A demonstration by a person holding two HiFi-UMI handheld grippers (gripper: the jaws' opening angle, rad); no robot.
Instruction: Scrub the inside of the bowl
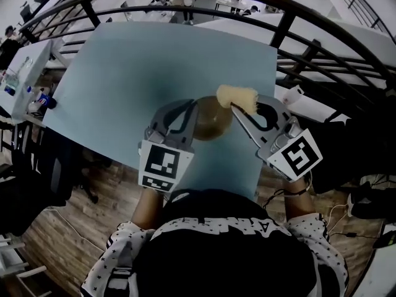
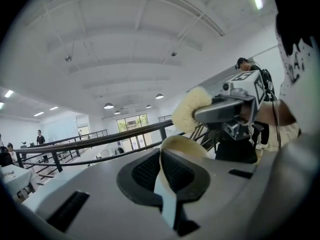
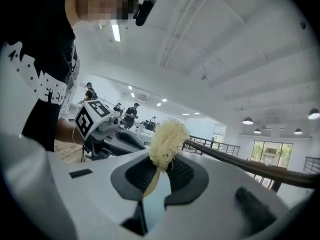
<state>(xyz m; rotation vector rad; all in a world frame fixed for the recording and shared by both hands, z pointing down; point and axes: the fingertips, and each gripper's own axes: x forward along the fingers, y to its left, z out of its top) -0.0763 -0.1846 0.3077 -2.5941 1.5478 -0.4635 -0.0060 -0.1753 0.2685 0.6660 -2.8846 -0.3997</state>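
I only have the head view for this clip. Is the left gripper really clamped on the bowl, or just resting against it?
Observer: Clamped. In the left gripper view, the left gripper is shut, with the rim of the bowl pinched between its pads.
Operator: And the other side? From above I can't judge that hold.
Observer: In the right gripper view, the right gripper is shut on the thin lower end of the scrubber, and the fluffy head stands out past the tips.
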